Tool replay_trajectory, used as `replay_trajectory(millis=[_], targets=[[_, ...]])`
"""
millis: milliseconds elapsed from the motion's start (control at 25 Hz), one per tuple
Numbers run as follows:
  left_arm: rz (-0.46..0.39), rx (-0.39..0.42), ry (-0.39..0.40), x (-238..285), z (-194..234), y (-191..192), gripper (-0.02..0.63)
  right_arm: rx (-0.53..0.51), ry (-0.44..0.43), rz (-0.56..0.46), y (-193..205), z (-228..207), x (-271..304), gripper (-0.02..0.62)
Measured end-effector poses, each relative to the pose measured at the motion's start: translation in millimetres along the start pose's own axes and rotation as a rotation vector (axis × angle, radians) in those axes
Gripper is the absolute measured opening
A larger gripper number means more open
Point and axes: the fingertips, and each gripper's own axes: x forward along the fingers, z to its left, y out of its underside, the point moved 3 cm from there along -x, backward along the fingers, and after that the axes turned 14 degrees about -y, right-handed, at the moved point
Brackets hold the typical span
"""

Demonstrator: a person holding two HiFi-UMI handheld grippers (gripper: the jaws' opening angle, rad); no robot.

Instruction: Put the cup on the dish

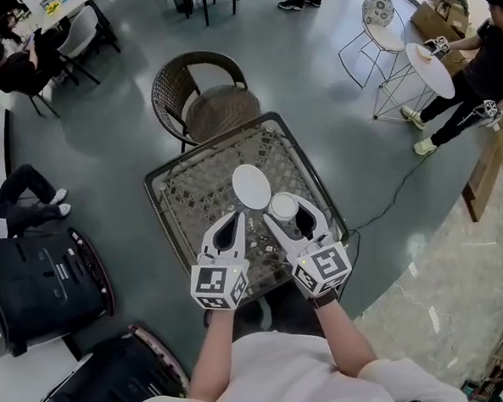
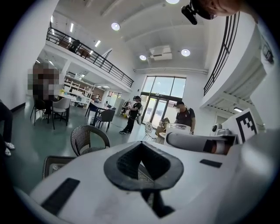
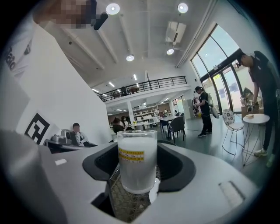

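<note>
A white oval dish (image 1: 251, 186) lies on the wicker table (image 1: 183, 187), just beyond both grippers. My right gripper (image 1: 284, 211) is shut on a clear cup (image 1: 283, 205) with milky white contents and a yellow label. The cup stands upright just right of the dish and near it. In the right gripper view the cup (image 3: 137, 159) fills the space between the two jaws of the right gripper (image 3: 138, 153). My left gripper (image 1: 236, 215) hovers beside it, at the dish's near edge. Its fingertips meet with nothing between them in the left gripper view (image 2: 141, 144), where the cup's rim (image 2: 178, 127) shows at right.
A wicker chair (image 1: 207, 97) stands behind the table. Two black cases (image 1: 44, 285) sit on the floor at left. A white round side table (image 1: 430, 68), a wire chair (image 1: 380, 18) and a standing person (image 1: 481, 63) are at the back right. A cable runs across the floor.
</note>
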Motion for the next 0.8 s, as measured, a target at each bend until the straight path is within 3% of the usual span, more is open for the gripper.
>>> replay_trajectory(millis=[360,800], targets=[[0.082,-0.020,-0.074,24,32,33,0.003,0.062,0.002,0.056,44,-20,29,0.256],[0.177,-0.078,-0.114,59,53,75,0.003,0.066,0.003,0.161,107,-61,78,0.256]])
